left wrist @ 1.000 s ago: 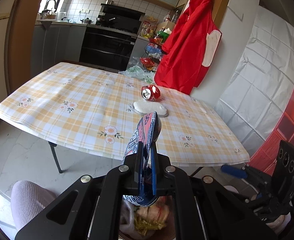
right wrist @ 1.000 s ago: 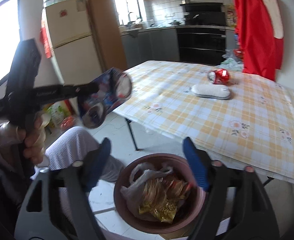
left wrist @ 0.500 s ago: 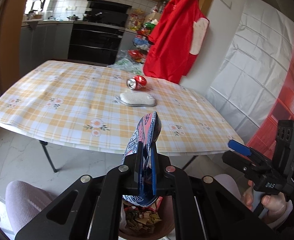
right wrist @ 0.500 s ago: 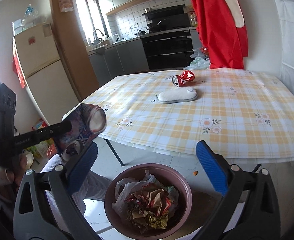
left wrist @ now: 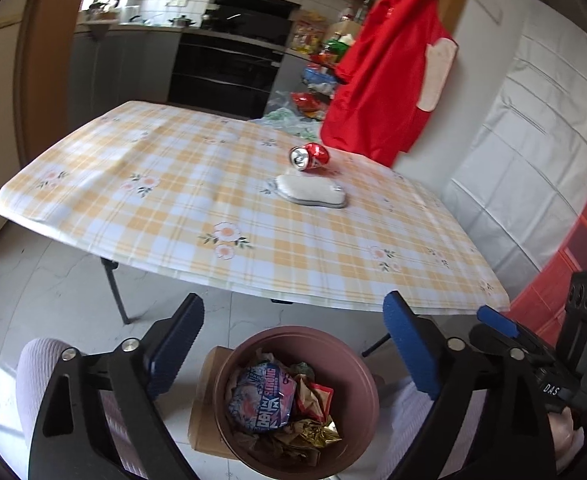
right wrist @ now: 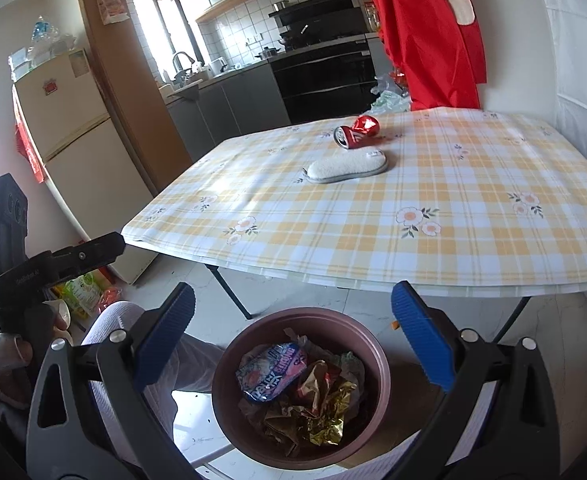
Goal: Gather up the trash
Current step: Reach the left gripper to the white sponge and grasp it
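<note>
A blue and pink snack wrapper (left wrist: 263, 402) lies in the brown trash bin (left wrist: 357, 364) on the floor, on top of gold and brown wrappers; it also shows in the right wrist view (right wrist: 271, 372). My left gripper (left wrist: 293, 350) is open and empty above the bin. My right gripper (right wrist: 293, 338) is open and empty above the bin (right wrist: 377, 352) too. A crushed red can (left wrist: 308, 157) lies on the checked table (left wrist: 153, 200), with a white sponge pad (left wrist: 311, 196) in front of it. Both show in the right wrist view: the can (right wrist: 355, 132) and the pad (right wrist: 347, 167).
The table's front edge (right wrist: 373, 276) overhangs the bin. A red apron (left wrist: 389, 80) hangs at the table's far right. A fridge (right wrist: 73, 152) stands to the left. The person's knee (left wrist: 41, 376) is beside the bin. Cardboard (left wrist: 205, 400) lies under the bin.
My left gripper has opened and dropped the snack wrapper into the bin. The right gripper has stayed open and drawn closer over the bin.
</note>
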`<action>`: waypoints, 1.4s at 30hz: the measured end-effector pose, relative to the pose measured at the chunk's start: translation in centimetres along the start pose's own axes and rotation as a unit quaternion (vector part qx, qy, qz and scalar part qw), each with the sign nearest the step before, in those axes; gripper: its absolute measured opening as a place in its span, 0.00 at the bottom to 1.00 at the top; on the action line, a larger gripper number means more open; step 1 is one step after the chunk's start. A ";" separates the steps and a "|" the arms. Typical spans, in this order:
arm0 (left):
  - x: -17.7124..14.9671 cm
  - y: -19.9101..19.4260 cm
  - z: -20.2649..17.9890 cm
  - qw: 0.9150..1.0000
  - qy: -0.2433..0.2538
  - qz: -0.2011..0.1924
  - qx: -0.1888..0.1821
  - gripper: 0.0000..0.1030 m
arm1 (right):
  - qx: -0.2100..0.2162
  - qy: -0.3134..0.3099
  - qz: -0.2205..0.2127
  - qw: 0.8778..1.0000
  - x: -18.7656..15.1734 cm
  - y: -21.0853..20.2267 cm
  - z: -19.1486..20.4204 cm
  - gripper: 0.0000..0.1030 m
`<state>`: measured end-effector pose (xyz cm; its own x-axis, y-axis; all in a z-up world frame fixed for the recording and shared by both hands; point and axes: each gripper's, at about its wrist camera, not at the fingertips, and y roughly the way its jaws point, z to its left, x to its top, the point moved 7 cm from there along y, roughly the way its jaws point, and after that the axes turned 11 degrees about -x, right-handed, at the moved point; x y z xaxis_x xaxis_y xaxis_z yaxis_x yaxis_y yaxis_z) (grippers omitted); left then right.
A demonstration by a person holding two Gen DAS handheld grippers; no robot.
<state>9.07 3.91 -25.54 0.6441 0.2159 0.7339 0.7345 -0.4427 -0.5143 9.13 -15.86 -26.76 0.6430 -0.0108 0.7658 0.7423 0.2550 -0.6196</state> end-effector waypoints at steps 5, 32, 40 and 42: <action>0.1 0.5 0.5 1.000 0.004 0.006 0.004 0.88 | -0.032 0.000 0.003 0.999 0.2 0.7 -1.3 0.94; 9.2 23.5 -0.7 0.986 0.116 0.120 -0.031 0.68 | -0.123 0.049 0.025 0.991 7.0 11.8 -12.2 0.94; 10.6 33.6 -1.4 0.905 0.368 0.203 -0.057 0.86 | -0.136 0.045 0.034 0.989 9.6 15.4 -15.7 0.94; 10.4 35.4 -1.4 0.878 0.422 0.221 -0.058 0.88 | -0.139 0.057 0.037 0.988 10.1 16.0 -16.9 0.94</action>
<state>41.46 -10.77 -35.47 0.4377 -0.6983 0.5664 0.3945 -0.4169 -0.8189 30.70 -28.20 -31.89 0.7031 -0.1143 0.7019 0.7050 -0.0166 -0.7090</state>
